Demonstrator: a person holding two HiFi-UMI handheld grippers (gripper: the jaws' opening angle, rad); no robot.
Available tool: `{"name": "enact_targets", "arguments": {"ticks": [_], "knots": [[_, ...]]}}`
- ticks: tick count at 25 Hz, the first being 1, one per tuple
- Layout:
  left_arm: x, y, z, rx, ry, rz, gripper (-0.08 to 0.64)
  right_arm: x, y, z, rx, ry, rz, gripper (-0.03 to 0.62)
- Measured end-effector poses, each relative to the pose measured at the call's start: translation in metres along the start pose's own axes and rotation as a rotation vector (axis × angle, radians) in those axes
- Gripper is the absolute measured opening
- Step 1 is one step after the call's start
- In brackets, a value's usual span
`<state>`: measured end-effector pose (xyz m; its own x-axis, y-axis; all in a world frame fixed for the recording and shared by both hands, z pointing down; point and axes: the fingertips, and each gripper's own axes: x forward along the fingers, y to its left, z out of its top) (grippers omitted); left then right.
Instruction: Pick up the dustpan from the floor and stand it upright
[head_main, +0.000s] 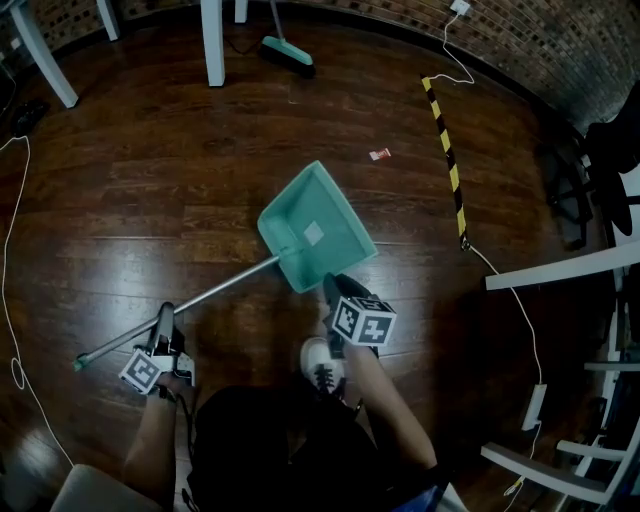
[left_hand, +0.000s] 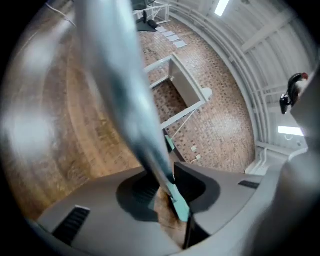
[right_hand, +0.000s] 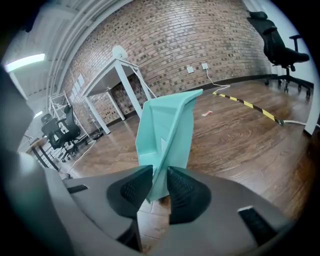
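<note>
Dustpan (head_main: 315, 230), teal, with a long metal handle (head_main: 220, 285): it lies slantwise across the middle of the head view, over the dark wooden floor (head_main: 150, 180), its free handle end at lower left and its pan at centre.

Lower left: the left gripper (head_main: 165, 322) is closed narrowly on the handle a little way in from that end. The left gripper view shows the blurred shaft (left_hand: 125, 85) running up and out from between the pads of the left gripper (left_hand: 167, 187).

Centre: the pan faces the camera, hollow side up, and the handle is far from vertical.

Right of centre, lower: the right gripper (head_main: 335, 287) meets the pan's near edge. In the right gripper view the pads of the right gripper (right_hand: 159, 187) pinch a thin wall of the dustpan (right_hand: 167, 135), which rises on edge ahead of them.

Progress, as judged: both grasps are made, so the pick-up is secured and probably starting; whether the pan has left the floor cannot be told. What remains is to swing the handle up to vertical, set the pan's base on the floor and let go.
</note>
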<state>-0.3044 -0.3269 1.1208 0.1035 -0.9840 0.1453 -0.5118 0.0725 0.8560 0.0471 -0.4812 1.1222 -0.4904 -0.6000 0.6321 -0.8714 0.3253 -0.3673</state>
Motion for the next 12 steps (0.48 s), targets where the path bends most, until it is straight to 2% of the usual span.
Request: {"name": "enact_targets", "arguments": {"ticks": [3, 7, 12], "knots": [[-0.003, -0.028, 0.034, 0.135, 0.003, -0.067, 0.083, -0.002, 0.009, -0.006, 0.039, 0.001, 0.026, 0.073], [0.008, -0.075, 0.079, 0.377, 0.011, -0.12, 0.087, 0.003, 0.019, -0.016, 0.089, 0.014, 0.067, 0.077], [0.031, -0.14, 0.112, 0.581, 0.015, -0.206, 0.086, 0.01, 0.029, -0.025, 0.156, -0.004, 0.113, 0.077]]}}
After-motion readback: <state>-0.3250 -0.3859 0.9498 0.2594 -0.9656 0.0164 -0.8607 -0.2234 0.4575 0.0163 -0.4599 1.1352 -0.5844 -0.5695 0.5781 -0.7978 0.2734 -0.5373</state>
